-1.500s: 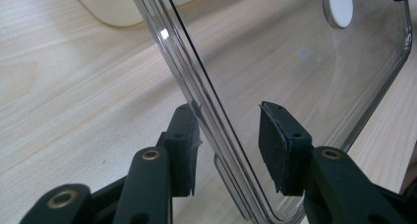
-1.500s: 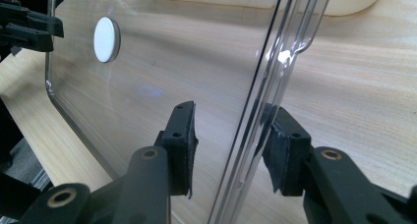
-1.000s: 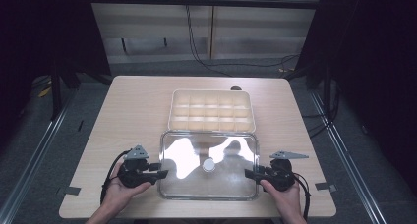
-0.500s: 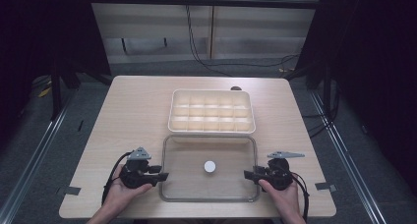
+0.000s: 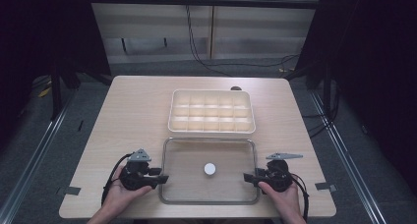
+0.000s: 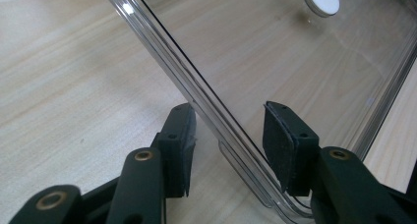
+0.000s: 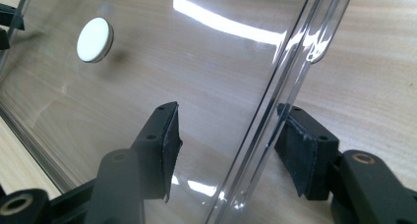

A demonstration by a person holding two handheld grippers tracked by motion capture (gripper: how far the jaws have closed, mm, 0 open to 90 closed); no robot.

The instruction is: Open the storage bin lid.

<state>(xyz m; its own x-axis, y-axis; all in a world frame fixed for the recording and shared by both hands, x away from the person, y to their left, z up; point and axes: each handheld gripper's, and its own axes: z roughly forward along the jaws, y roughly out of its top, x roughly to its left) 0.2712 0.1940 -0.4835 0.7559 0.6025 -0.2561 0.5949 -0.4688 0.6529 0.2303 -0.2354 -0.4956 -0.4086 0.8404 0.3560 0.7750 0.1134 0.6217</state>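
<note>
Since the earlier frame, our clear rectangular plastic lid [image 5: 210, 171] has settled flat on the wooden surface [image 5: 123, 116]. Left tool [image 5: 160, 178] and right tool [image 5: 248, 177] have just been opening, straddling its rims untouched. We should withdraw both level, avoiding snags.

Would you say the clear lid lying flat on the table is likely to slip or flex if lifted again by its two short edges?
Probably stiff: the clear lid has a raised rim. Its glossy plastic looks slippery, so the open left gripper and right gripper may slide. Likely light, being thin.

Probably lab: black-curtained table [image 5: 133, 111], cables [image 5: 196, 42].
</note>
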